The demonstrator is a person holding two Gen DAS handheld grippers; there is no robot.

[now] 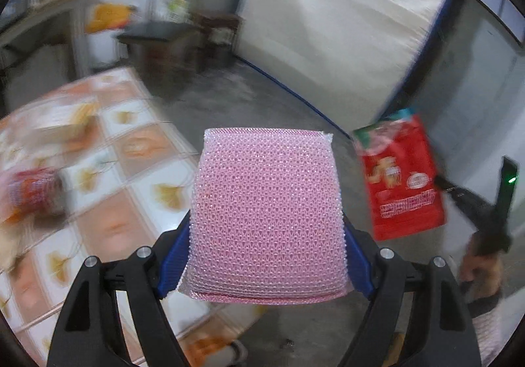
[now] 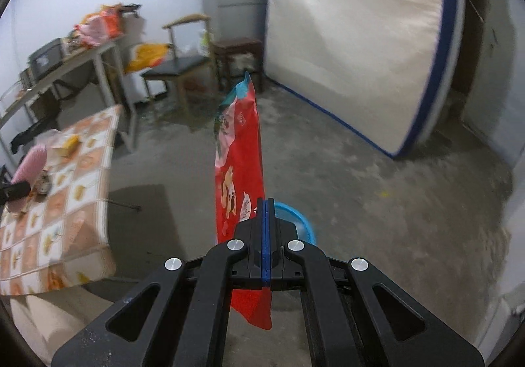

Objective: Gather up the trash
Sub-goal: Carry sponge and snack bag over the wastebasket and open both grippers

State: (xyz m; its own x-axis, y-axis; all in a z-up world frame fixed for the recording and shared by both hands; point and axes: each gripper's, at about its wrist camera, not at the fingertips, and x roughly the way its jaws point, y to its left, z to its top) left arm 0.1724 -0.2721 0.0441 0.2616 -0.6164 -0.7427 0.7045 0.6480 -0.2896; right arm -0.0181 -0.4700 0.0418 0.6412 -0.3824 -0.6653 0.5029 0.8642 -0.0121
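Red wrapper (image 2: 239,170) clamped edge-on in right gripper (image 2: 266,203), above blue basin (image 2: 303,222); left gripper (image 1: 267,262) gripped pink sponge (image 1: 267,212). Thin pinch might slip, missing basin.

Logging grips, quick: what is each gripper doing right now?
Left gripper: closed on the pink sponge.
Right gripper: shut on the red snack bag.

One pink mesh sponge (image 1: 267,216) and one red snack bag (image 2: 239,170) show, along with one blue basin (image 2: 300,222) on the floor. One table with a patterned cloth (image 2: 82,170) carries a few blurred items I cannot count, one of them a red packet (image 1: 31,193) near its edge. Further back stand one mattress (image 2: 354,38), one chair (image 2: 178,66) and one dark stool (image 2: 236,48).
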